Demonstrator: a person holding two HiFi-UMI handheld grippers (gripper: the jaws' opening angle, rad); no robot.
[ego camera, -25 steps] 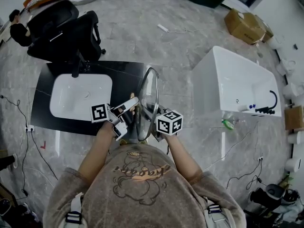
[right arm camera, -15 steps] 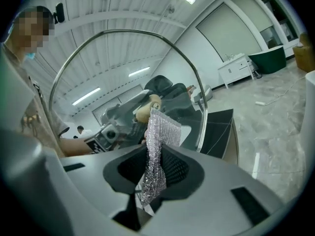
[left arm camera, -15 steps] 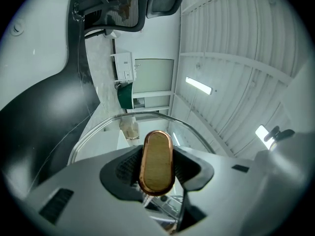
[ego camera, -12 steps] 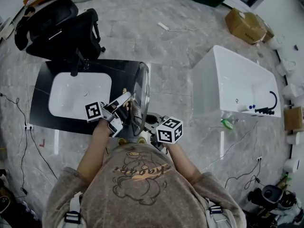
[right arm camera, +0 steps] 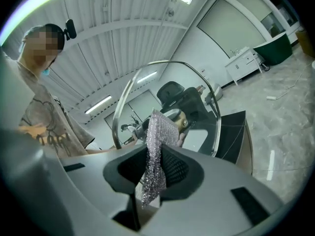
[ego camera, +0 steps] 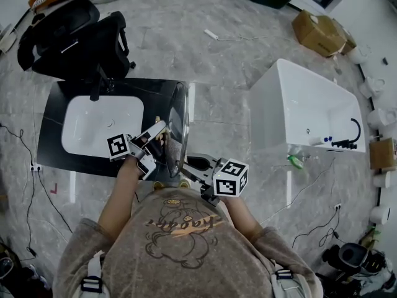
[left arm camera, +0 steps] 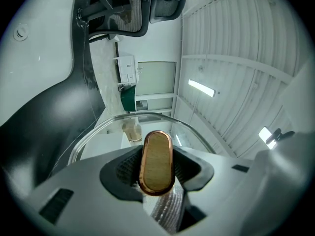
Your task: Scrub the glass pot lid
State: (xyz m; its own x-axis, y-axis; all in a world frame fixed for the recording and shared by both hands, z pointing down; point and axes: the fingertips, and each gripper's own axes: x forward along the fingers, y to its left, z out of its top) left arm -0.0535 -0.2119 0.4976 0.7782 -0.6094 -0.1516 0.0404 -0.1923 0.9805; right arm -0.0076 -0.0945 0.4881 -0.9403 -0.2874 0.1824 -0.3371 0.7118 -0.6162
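Status: the lid (ego camera: 177,126) is held up on edge, in the air over the near edge of the black tabletop (ego camera: 53,126), just right of the white sink (ego camera: 99,126).

- The left gripper (ego camera: 160,140) is clamped on the lid's copper-rimmed knob (left arm camera: 156,161), with the jaws pressed against both of its sides.
- The right gripper (ego camera: 188,164) is clamped on a silvery mesh scrub pad (right arm camera: 155,156), which is pinched between the jaws and aimed at the opposite face of the glass.

Progress: both grasps are made and the pad is presented to the lid, so the work is judged to be in the scrubbing phase. How much of the glass is already cleaned cannot be judged. No dirt, foam or water is readable on it.

Left to do, as judged: the rest of the face, the rim and likely the knob side, then the lid is to be set down.

Hard to make out:
- Pad-to-glass contact is not confirmed in any view.
- The lid is seen only edge-on in the head view.
- The lower rim is cut off behind the jaws in both gripper views.
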